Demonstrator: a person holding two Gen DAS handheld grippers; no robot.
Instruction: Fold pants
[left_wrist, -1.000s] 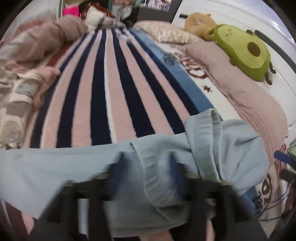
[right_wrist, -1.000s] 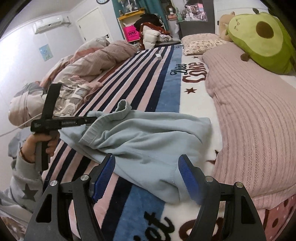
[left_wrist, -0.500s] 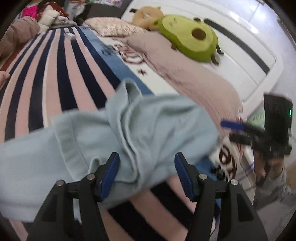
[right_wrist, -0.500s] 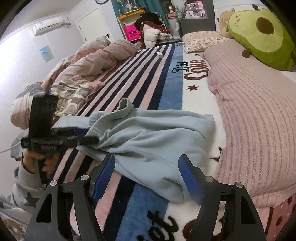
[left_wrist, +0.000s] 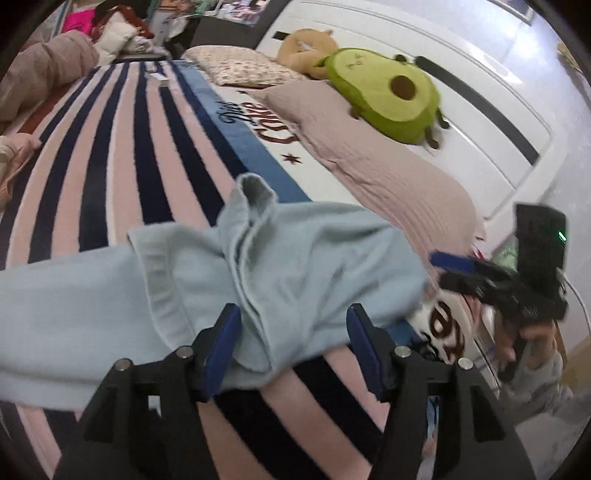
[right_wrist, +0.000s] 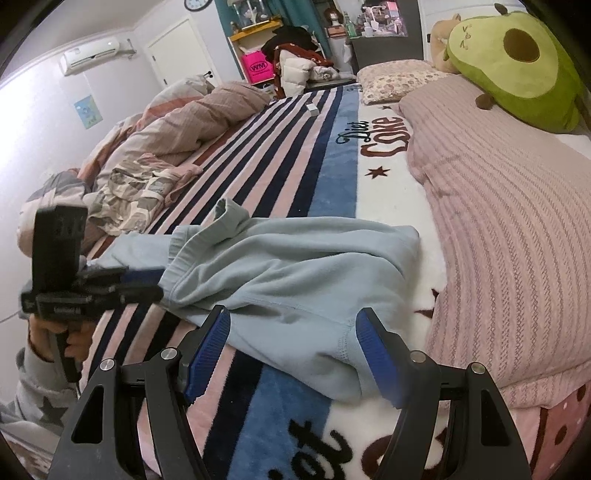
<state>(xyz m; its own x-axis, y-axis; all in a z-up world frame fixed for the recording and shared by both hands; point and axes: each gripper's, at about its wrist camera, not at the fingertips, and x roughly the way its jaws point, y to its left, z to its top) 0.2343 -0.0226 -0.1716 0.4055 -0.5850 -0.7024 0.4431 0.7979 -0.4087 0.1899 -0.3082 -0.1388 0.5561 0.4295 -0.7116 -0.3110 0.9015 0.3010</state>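
- The left hand-held gripper (left_wrist: 293, 343) has its two blue pads wide apart and grips nothing; the bunched edge of the pants (left_wrist: 280, 273) lies in the gap between them
- The right hand-held gripper (right_wrist: 293, 350) is wide apart too and holds nothing; a sewn corner of the pants (right_wrist: 295, 280) sits between its pads
- The light blue pants lie in a soft heap on the striped blanket (right_wrist: 280, 147) on the bed, just beside the pink knit cover (right_wrist: 509, 221)
- One part is already laid over another, and a ribbed cuff (left_wrist: 255, 192) sticks up near the middle
- I think the folding is only begun: the heap is lumpy, the edges do not line up, and it needs smoothing and at least one more fold
- A second ago the left hand-held gripper was low, with cloth right over its pads; now it has pulled back and turned to the right, so the other hand-held gripper shows in its view
- The right one has hardly moved
- The pants look a bit flatter than before, with the cuff in the same place
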